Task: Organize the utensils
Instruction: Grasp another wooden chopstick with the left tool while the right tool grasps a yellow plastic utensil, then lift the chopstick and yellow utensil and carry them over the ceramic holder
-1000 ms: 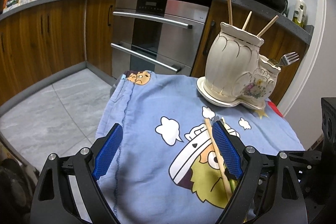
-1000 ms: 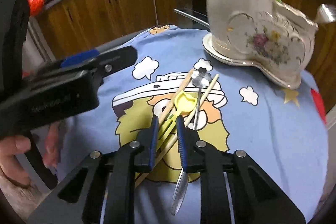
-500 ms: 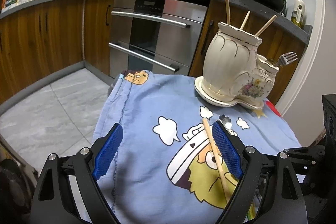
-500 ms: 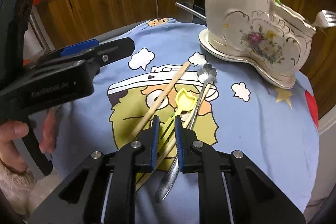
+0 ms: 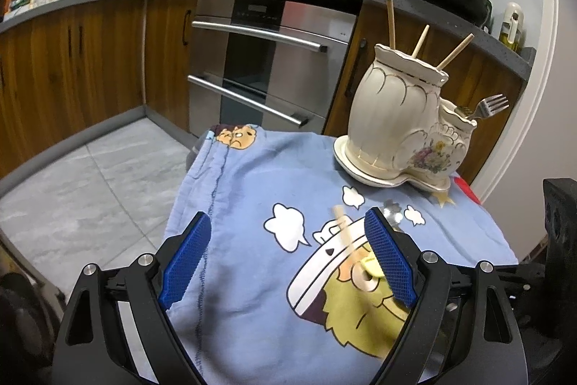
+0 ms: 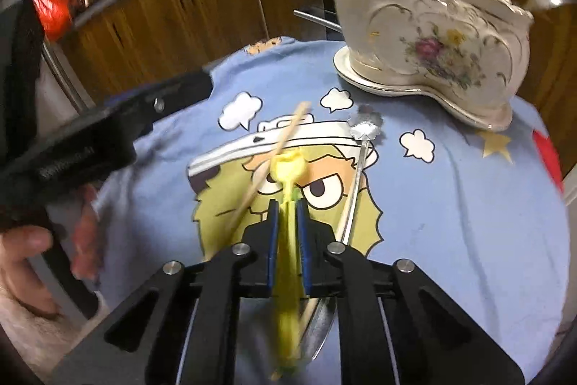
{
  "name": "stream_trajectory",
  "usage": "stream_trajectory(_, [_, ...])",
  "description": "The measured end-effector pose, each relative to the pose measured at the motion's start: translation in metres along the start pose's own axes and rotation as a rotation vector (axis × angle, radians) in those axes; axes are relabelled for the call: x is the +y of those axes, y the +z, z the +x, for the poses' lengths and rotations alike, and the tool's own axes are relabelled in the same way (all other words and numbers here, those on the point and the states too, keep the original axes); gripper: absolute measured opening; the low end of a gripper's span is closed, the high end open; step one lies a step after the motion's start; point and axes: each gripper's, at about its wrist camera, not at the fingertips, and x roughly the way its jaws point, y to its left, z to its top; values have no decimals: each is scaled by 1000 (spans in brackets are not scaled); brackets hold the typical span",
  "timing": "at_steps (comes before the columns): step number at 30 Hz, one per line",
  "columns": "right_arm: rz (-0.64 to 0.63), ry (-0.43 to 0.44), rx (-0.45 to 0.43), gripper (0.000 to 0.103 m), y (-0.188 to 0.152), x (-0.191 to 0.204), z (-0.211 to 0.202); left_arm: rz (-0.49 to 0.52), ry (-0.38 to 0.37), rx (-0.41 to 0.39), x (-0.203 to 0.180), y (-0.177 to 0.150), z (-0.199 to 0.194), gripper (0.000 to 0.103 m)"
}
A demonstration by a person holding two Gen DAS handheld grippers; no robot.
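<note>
Scene: kitchen, with a small table draped in my blue cartoon-print cloth (image 5: 252, 276) filling the lower half of both views.
Right gripper: my right gripper (image 6: 287, 204) sits low centre in its own view, jaws closing on the yellow utensil (image 6: 288, 168); the blue pads press its thin handle from both sides.
Yellow utensil: motion-blurred, its head points toward the centre of the frame, just above the cloth; whether it is a spoon or a fork I cannot tell.
Left gripper: my left gripper (image 5: 288, 255) sits at the bottom of its own view, jaws wide apart with only cloth showing between them.
Person: a hand (image 6: 25, 262) grips that tool's black body at the left edge of the right wrist view.
Chopstick: one wooden chopstick (image 6: 274, 150) lies diagonally on the cloth, just left of the yellow utensil.
Metal spoon: a metal spoon with a flower-shaped end (image 6: 364, 132) lies right of centre, its bowl hidden under my right gripper.
Holder: the cream ceramic holder (image 5: 396, 118) stands on its saucer at the upper right of the cloth.
Holder contents: three chopsticks (image 5: 420, 42) stand in the tall section; a fork (image 5: 487, 105) leans from the low section.
</note>
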Motion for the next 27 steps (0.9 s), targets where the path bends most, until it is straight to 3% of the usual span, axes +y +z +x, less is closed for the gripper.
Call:
stream_trajectory(4, [41,46,-72,10,4,-13,-21,3,1,24,-4,4,-9,87])
stream_trajectory(7, [56,51,-123,10,9,-23,-38,35,1,118,-14,2,-4,84])
stream_trajectory(9, [45,31,-158,10,11,-28,-50,62,-13,195,-24,-5,2,72])
stream_trajectory(11, [40,18,-182,10,12,-34,-59,88,-4,258,-35,-11,7,53])
stream_trajectory(15, [46,-3,-192,10,15,-49,-63,125,4,332,-53,-18,12,39])
stream_trajectory(17, [58,-13,-189,10,15,-58,-57,177,38,363,-64,-21,16,28])
stream_trajectory(20, [65,-9,-178,10,12,-68,-57,227,66,411,-75,-24,25,18])
stream_trajectory(27, [67,9,-198,10,4,-76,-69,247,114,440,-74,-19,38,7])
